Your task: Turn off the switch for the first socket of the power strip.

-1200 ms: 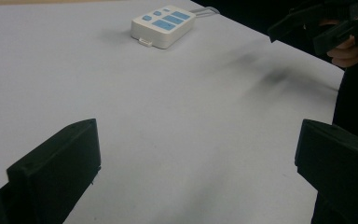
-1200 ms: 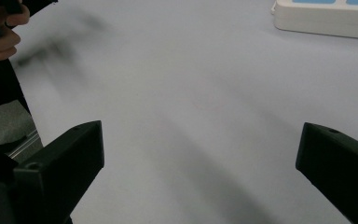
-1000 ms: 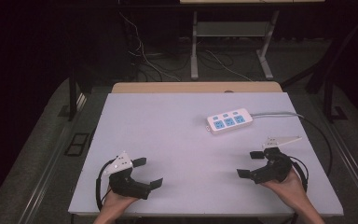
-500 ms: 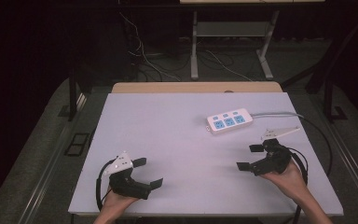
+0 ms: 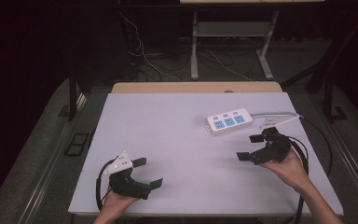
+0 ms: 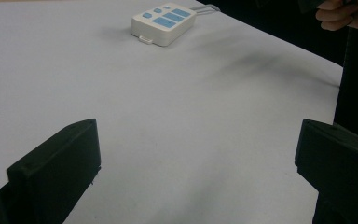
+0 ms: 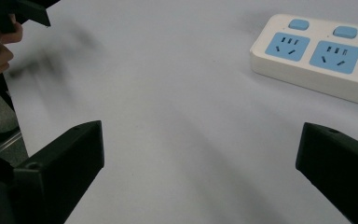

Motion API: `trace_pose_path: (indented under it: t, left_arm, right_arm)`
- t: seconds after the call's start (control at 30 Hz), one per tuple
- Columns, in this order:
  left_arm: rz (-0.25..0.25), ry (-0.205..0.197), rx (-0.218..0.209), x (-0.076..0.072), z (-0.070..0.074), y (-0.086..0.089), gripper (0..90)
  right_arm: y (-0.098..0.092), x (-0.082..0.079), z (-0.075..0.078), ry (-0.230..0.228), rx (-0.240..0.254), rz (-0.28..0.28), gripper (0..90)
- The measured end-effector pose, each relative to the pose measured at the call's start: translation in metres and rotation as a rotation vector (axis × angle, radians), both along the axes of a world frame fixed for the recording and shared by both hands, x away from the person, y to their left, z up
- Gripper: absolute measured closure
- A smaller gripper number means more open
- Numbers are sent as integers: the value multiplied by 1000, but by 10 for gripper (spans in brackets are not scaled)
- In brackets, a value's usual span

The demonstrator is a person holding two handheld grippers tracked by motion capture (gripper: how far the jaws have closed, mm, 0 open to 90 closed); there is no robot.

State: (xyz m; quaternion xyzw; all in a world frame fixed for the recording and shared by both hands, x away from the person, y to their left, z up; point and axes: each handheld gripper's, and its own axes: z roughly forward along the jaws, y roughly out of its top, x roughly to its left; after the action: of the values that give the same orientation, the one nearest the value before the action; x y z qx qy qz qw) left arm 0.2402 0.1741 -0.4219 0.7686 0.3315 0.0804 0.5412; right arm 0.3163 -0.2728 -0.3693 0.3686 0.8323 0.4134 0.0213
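A white power strip [image 5: 229,121] with blue sockets lies at the right rear of the pale table [image 5: 177,140]; it also appears as the power strip [image 6: 163,19] far ahead in the left gripper view and the power strip [image 7: 326,56] close at upper right in the right gripper view. My right gripper [image 5: 249,147] is held open just in front of the strip, nothing between its jaws. My left gripper [image 5: 148,172] rests open near the table's front left, holding nothing.
The strip's grey cable [image 5: 275,114] runs off to the right, with a small white plug-like piece [image 5: 272,122] beside it. Black cables trail from both grippers. A wooden board edge [image 5: 196,87] and a metal stand [image 5: 228,32] sit behind the table.
My right gripper has moved forward and slightly up toward the power strip. The left gripper has stayed in place.
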Motion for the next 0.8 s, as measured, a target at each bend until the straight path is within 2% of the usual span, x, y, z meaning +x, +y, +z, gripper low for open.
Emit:
trace_pose_path:
  t: [0.3, 0.8]
  left_arm:
    - [1, 1, -1, 0, 0, 1, 0]
    - [5, 1, -3, 1, 0, 2, 0]
  right_arm:
    - [0, 16, 9, -1, -32, 4, 7]
    - [1, 33, 11, 12, -49, 7, 7]
